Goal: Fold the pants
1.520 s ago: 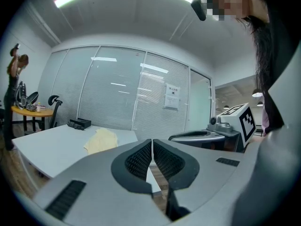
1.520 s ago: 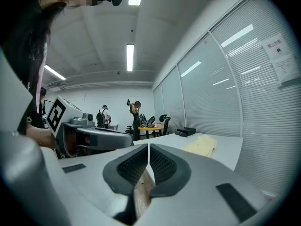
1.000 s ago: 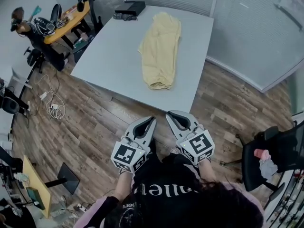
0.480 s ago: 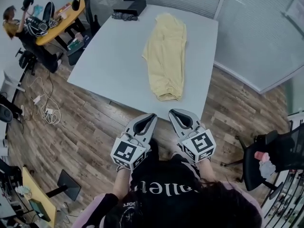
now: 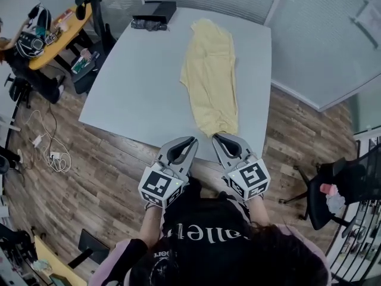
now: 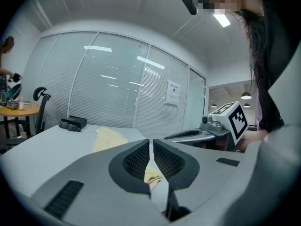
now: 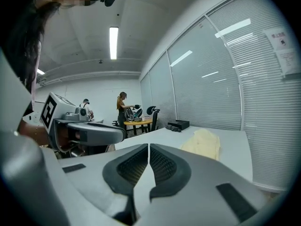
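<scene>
Pale yellow pants (image 5: 208, 76) lie stretched lengthwise on the grey table (image 5: 137, 88), the near end close to the front edge. My left gripper (image 5: 191, 140) and right gripper (image 5: 217, 137) are held side by side just at that front edge, both shut and empty. In the left gripper view the shut left gripper (image 6: 151, 147) points over the table toward the pants (image 6: 110, 138), with the right gripper (image 6: 207, 133) beside it. In the right gripper view the shut right gripper (image 7: 148, 152) faces the pants (image 7: 202, 144).
A black box (image 5: 153, 9) and a dark bundle (image 5: 149, 24) sit at the table's far end. An orange desk (image 5: 56, 31) with chairs stands far left, with a person (image 7: 123, 108) at it. A black chair (image 5: 339, 189) is at right; cables (image 5: 47, 154) lie on the floor.
The table and pants have come nearer in the head view. Both shut grippers have advanced from over the wooden floor to the table's front edge.
</scene>
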### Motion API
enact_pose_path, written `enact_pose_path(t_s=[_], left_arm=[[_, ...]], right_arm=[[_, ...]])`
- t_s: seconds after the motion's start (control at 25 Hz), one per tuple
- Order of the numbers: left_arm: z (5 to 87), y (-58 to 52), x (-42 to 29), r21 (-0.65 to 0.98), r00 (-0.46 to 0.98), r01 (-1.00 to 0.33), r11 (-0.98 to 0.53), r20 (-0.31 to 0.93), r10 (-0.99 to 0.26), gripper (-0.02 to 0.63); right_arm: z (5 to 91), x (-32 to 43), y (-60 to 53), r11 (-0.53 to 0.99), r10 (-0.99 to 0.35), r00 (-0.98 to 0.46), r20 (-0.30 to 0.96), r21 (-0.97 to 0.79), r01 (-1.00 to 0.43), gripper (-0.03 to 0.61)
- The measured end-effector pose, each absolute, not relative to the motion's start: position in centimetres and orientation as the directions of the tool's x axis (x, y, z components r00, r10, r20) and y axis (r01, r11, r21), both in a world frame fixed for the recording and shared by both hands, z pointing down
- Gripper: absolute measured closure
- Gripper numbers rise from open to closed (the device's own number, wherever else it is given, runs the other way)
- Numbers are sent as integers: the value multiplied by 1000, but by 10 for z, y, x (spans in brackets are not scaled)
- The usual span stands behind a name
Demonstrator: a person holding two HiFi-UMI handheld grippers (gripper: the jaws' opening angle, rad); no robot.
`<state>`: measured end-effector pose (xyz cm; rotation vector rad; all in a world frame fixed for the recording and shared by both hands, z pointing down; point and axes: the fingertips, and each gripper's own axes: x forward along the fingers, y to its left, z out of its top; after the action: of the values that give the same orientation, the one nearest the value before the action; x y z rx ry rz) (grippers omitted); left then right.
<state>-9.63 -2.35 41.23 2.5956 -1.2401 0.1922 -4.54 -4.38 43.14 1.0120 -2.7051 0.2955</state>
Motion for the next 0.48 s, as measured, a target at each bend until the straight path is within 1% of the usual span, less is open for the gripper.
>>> enact_pose_path(t_s=[0.2, 0.48], left_arm=[[419, -44, -113, 180, 678, -735, -654, 238, -696, 584], [444, -56, -121, 216, 732, -678, -702, 280, -621, 584]], right_arm=[[438, -58, -66, 690, -662, -682, 311, -101, -717, 551], [457, -55, -78, 621, -708, -611, 354, -99, -778, 551]])
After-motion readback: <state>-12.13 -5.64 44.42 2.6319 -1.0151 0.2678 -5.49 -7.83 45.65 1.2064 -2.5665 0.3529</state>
